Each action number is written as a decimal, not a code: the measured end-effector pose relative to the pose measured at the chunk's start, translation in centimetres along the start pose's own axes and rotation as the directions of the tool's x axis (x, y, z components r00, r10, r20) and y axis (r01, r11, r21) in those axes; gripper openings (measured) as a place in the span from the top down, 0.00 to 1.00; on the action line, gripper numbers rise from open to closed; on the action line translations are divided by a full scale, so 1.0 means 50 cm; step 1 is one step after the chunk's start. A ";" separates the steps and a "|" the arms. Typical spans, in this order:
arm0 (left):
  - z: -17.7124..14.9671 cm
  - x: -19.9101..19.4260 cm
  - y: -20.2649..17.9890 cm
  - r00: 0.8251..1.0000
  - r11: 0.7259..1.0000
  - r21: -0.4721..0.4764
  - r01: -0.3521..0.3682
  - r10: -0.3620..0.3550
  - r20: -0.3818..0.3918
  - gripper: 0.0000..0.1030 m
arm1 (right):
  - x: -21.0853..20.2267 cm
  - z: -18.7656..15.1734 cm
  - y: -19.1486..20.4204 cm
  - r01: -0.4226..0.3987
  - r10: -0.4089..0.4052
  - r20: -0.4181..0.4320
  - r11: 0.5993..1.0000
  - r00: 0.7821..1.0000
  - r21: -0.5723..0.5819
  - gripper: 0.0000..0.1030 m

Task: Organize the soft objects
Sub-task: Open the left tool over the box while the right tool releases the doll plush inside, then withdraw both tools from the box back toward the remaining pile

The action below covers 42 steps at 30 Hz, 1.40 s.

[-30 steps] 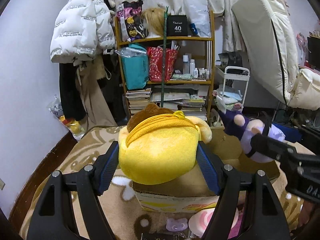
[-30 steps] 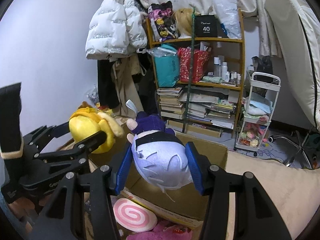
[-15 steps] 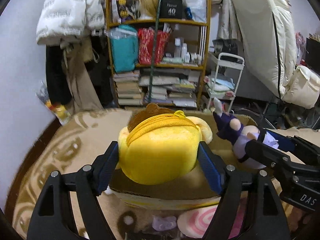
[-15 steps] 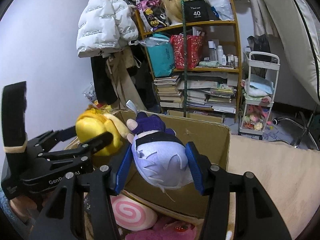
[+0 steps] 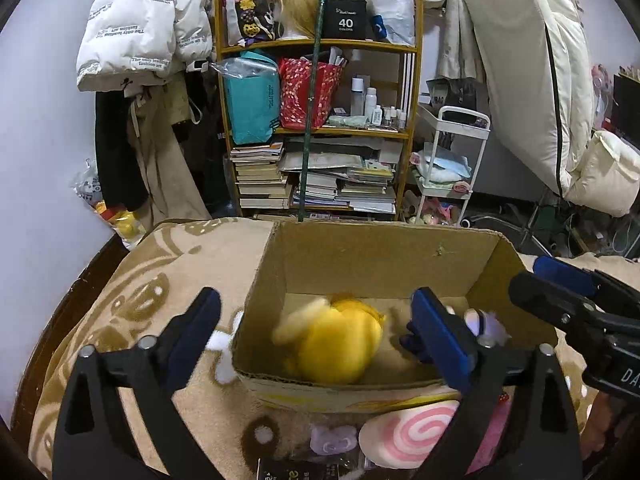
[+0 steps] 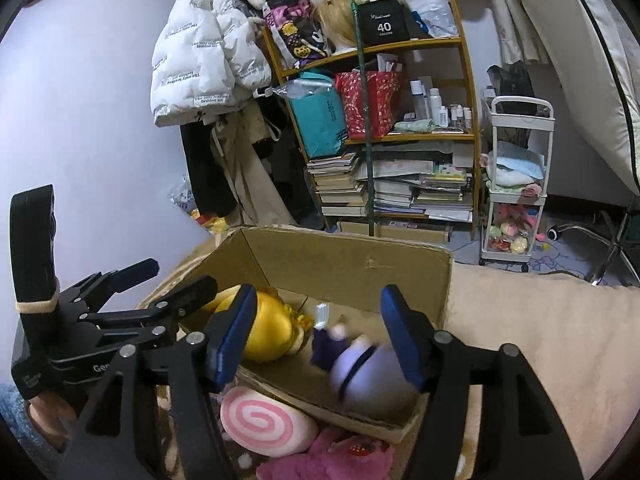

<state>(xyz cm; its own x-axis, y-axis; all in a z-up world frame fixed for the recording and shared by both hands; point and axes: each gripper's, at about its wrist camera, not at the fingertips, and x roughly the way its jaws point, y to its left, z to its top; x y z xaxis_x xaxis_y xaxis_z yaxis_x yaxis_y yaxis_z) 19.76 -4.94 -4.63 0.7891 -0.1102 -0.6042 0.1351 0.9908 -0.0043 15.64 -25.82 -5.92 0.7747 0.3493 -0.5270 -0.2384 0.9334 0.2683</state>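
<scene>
A yellow plush (image 5: pixel 340 344) lies blurred inside the open cardboard box (image 5: pixel 372 256), free of my left gripper (image 5: pixel 320 328), whose jaws are opening wide above the box's near wall with nothing between the pads. In the right wrist view a purple-and-white plush doll (image 6: pixel 360 360) lies blurred in the same cardboard box (image 6: pixel 400 268) beside the yellow plush (image 6: pixel 268 332). My right gripper (image 6: pixel 320 328) hangs over it, its jaws opening, pads clear of the doll. The left gripper (image 6: pixel 132 292) shows at the left, the right gripper (image 5: pixel 568 292) at the right edge.
A pink-swirl plush (image 5: pixel 404 432), a small lilac toy (image 5: pixel 332 436) and a magenta plush (image 6: pixel 328 460) lie on the patterned blanket (image 5: pixel 120 320) before the box. A cluttered wooden shelf (image 5: pixel 320 120), a white trolley (image 5: pixel 444 168) and hanging coats (image 5: pixel 140 40) stand behind.
Both grippers opened and let go. The yellow plush and the purple doll dropped out of the jaws into the cardboard box.
</scene>
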 end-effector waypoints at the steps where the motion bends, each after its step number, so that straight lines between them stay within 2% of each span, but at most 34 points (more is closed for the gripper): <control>1: 0.000 -0.004 0.002 1.000 1.000 -0.001 -0.003 0.003 0.006 0.04 | -0.004 -0.002 -0.001 -0.002 0.002 -0.003 1.000 1.000 0.002 0.33; 2: 0.001 -0.010 0.002 1.000 1.000 0.000 -0.004 0.004 0.009 0.04 | -0.007 -0.004 -0.002 0.003 -0.003 -0.005 1.000 1.000 0.001 0.31; 6: -0.001 -0.028 0.003 0.999 0.999 0.020 -0.032 0.032 0.009 0.03 | -0.029 -0.012 -0.003 0.012 -0.012 0.003 1.000 1.000 0.004 0.11; 9: -0.006 -0.041 0.006 0.999 0.999 0.017 -0.039 0.039 -0.005 0.02 | -0.045 -0.014 -0.003 0.033 -0.033 0.000 0.999 0.999 0.005 0.06; 21: -0.049 -0.141 0.022 0.994 0.997 0.002 -0.082 0.082 -0.068 0.02 | -0.127 -0.038 -0.006 0.055 -0.054 -0.016 0.997 0.998 0.061 0.05; 33: -0.119 -0.223 0.018 0.986 0.997 -0.020 -0.075 0.072 -0.152 0.02 | -0.204 -0.074 0.025 0.061 -0.059 -0.028 0.995 0.998 0.077 0.05; 42: -0.155 -0.267 0.021 0.982 0.994 -0.070 -0.089 0.076 -0.176 0.02 | -0.241 -0.105 0.049 0.068 -0.064 -0.049 0.995 0.997 0.072 0.05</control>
<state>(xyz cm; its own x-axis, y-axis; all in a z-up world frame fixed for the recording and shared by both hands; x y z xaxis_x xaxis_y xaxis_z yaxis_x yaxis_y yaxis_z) 4.72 -1.80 -2.73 0.6796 -0.0192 -0.7333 0.0220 0.9997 -0.0058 2.65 -27.30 -3.17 0.7588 0.2923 -0.5820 -0.1424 0.9465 0.2896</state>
